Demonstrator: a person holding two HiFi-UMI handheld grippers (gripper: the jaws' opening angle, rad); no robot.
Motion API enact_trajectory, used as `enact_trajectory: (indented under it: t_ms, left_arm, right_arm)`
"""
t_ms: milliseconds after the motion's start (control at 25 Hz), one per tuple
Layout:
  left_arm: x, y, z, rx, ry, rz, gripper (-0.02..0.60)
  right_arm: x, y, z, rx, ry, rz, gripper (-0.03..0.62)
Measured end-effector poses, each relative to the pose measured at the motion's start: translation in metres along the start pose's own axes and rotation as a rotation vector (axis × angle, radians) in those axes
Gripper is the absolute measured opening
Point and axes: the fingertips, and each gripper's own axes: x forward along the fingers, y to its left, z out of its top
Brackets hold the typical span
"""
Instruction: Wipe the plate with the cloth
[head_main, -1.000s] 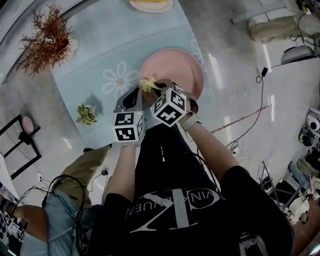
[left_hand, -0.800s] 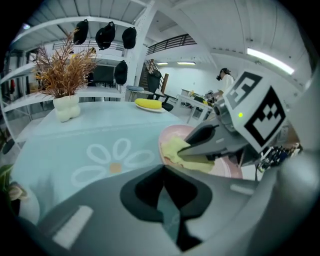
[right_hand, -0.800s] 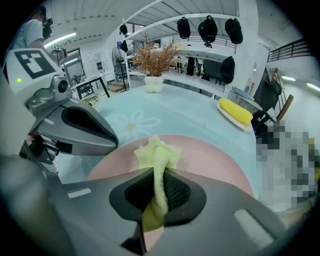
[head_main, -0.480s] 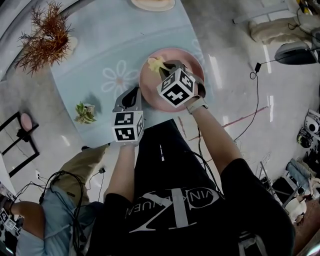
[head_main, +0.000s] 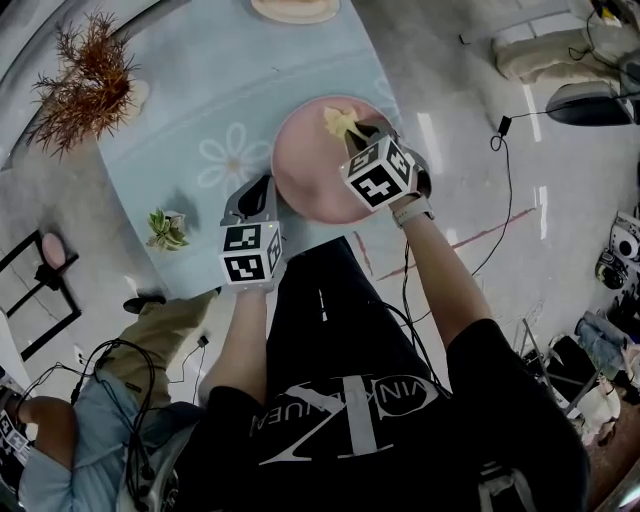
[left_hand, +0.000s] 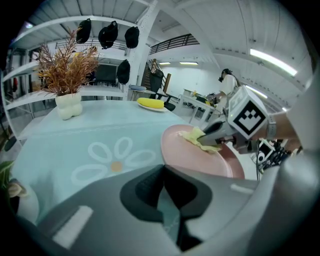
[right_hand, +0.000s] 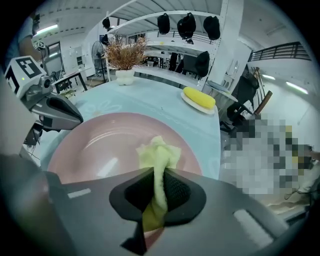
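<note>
**wiping stroke in hand on the pink plate**

the yellow crumpled cloth is grasped firmly between the fingers of the right gripper. its free end is pressed onto the round pink plate, on the far right part of the plate's face as seen in the head view. the plate rests by the near right edge of the desk, which is covered with a pale blue, flower-printed cloth. the wiping step is judged to be under way, with much of the plate's face still to be covered.

the left gripper is held just beside the plate's near left rim. its fingers are clenched together with nothing between them, and whether the rim is touched cannot be told.

for the next move, the cloth would have to be swept across the remaining face while kept pressed down. the plate may slide toward the desk edge, since it is not gripped.

nothing but the cloth is held in the pink plate. a long yellow item lies in a second small pale plate at the far edge. dried reddish stalks stand in a white vase at the far left edge.
</note>
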Motion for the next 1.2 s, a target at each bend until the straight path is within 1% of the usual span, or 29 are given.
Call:
enact_trajectory:
  t_ms: [280,600,760,920,1200]
  left_arm:
    - [0.001,0.001,-0.003,0.004,0.003,0.006,0.000]
    - [-0.001,0.000,-0.003,-0.002,0.004,0.010,0.000]
    - [-0.001,-0.002,-0.005,-0.003,0.004,0.012,0.000]
    - [-0.003,-0.003,-0.006,-0.002,0.004,0.011,0.000]
    - [-0.005,-0.005,-0.006,-0.012,-0.004,0.013,0.000]
  right_arm:
    - [-0.008,0.002,-0.023,0.017,0.024,-0.011,0.038]
    - [-0.024,0.017,-0.046,0.034,0.050,0.008,0.038]
    - [-0.031,0.035,-0.055,0.034,0.056,0.035,0.038]
    - [-0.037,0.057,-0.059,0.028,0.060,0.081,0.038]
    - [-0.039,0.092,-0.047,-0.035,0.041,0.146,0.038]
